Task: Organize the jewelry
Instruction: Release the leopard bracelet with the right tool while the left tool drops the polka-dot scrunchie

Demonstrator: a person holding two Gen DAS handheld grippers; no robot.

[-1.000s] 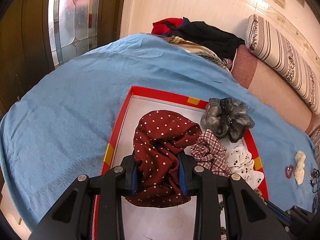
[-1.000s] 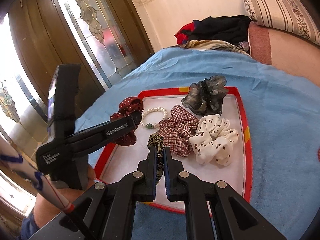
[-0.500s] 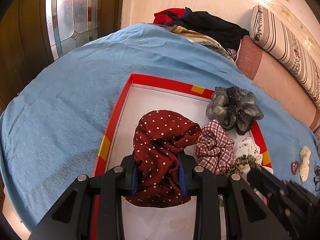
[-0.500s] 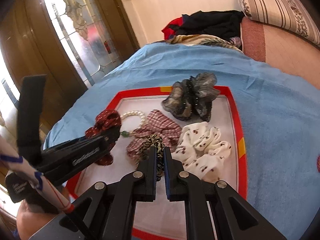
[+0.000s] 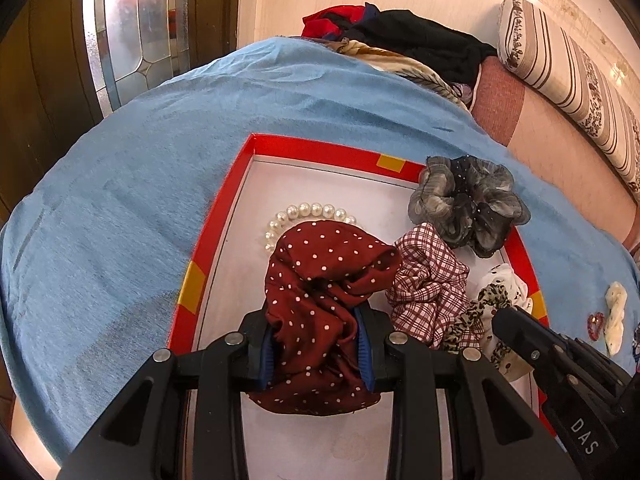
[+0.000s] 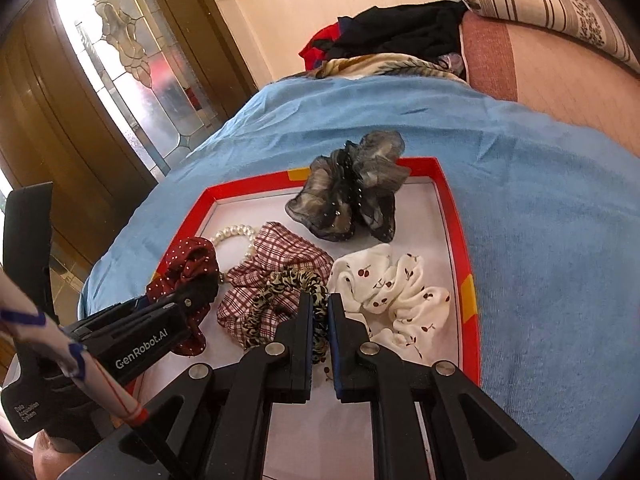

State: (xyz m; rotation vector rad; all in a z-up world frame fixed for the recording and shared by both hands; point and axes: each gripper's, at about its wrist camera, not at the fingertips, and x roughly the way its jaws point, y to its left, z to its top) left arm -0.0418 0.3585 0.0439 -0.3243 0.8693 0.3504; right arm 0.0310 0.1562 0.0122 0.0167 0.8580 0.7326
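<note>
The left gripper is clamping the dark red polka-dot scrunchie low in the centre of the left wrist view, over the red-rimmed tray, with the pearl bracelet lying just beyond it. In the right wrist view the right gripper is nearly closed, its jaws just beginning to part, with the thin leopard-print scrunchie running between them; the pads are seemingly still touching it. That scrunchie is lying across the plaid scrunchie, just beside the white cherry-print scrunchie, and the grey gauzy scrunchie is sitting at the tray's far edge in the upper middle. As I judge it, the loosening leopard band could be catching on a pad and trailing out when the gripper is drawing back, or dragging the plaid one with it; the red scrunchie, if let go where it is hanging, may be landing on the pearls and burying them. A few small pieces are lying on the blue blanket at the right edge of the left view, outside the tray. Readable writing: "GenRobot.AI" on the left gripper's side, a small label reading roughly "Data Acquisition System" lower left, and "DAS" on the right gripper at the lower right of the left view.
</note>
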